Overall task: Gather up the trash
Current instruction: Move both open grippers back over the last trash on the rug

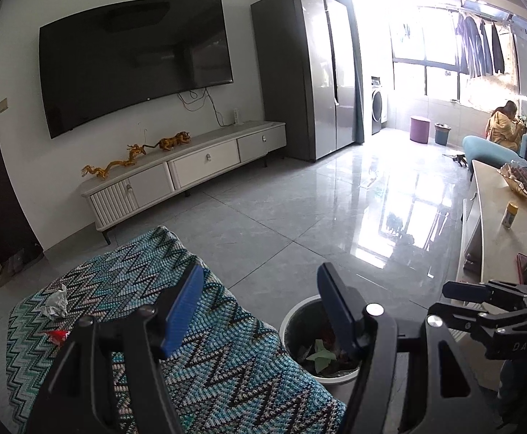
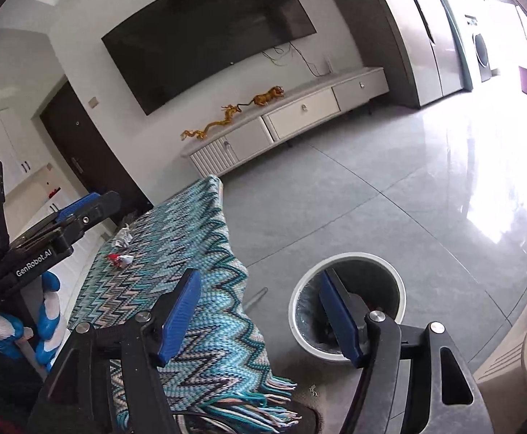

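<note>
Your left tool (image 2: 79, 213) bore "GenRobot.AI" in white on its side; your right tool (image 1: 480, 294) bore "DAS".

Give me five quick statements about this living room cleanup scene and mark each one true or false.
1. A crumpled white paper lies on the zigzag blanket. True.
2. The left hand-held gripper is clamped on a piece of trash. False: nothing is between its blue pads.
3. The white-rimmed trash bin stands on the floor beside the blanket. True.
4. The bin is empty. False: the left wrist view shows a green leaf and other scraps inside.
5. A red and white wrapper lies on the floor tiles. False: it lies on the blanket, near the crumpled paper.
</note>
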The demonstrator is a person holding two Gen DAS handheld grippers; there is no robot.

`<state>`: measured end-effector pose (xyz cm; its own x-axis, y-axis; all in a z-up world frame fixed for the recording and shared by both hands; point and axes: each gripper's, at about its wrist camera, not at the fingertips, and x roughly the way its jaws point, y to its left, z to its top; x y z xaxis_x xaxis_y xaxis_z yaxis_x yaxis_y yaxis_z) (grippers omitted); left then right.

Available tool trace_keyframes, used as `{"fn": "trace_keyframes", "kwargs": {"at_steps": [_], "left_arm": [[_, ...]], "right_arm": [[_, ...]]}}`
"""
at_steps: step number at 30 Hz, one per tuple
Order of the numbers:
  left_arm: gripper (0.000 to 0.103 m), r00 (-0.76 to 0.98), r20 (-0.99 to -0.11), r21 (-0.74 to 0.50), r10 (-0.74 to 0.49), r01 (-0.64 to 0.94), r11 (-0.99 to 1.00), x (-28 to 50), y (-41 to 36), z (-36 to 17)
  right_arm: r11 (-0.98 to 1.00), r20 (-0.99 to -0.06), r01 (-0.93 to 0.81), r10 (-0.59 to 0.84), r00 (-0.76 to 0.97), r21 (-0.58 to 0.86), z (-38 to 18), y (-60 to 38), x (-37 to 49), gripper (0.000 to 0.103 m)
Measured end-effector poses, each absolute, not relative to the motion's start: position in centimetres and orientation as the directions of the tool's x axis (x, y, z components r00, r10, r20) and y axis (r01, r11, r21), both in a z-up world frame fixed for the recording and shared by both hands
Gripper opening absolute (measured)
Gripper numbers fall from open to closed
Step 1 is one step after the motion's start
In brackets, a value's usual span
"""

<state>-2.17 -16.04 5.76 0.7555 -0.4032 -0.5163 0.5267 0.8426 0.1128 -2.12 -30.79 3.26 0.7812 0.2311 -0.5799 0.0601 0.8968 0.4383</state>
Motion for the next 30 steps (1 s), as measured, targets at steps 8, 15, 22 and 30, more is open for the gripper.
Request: {"fn": "trace_keyframes", "kwargs": {"at_steps": [8, 15, 22, 30], "left_arm": [[0.064, 0.794, -0.453, 0.098, -0.406, 0.497, 0.862, -4.4, -12.4, 8.2], [0.064, 0.856, -0.375, 0.099, -0.356, 0.419, 0.903, -4.7, -7.1, 12.7], [0.064, 0.901, -0.317, 0.139, -0.295, 0.352, 0.926, -4.3, -0.9, 18.7], [0.064, 0.924, -0.308, 0.105, -0.225, 0.268, 0.958, -2.1, 5.3, 22.4]], "right_arm": [[0.917, -0.528, -0.021, 0.248, 0.812, 0.398, 6.8, -28.0, -3.4, 0.069], [0.931, -0.463, -0.123, 0.282, 0.840, 0.344, 10.9, -24.9, -4.6, 0.072], [0.930, -0.413, -0.230, 0.336, 0.847, 0.285, 14.6, -21.3, -4.4, 0.072], [0.908, -0.372, -0.353, 0.416, 0.830, 0.228, 17.8, -17.1, -2.6, 0.072]]}}
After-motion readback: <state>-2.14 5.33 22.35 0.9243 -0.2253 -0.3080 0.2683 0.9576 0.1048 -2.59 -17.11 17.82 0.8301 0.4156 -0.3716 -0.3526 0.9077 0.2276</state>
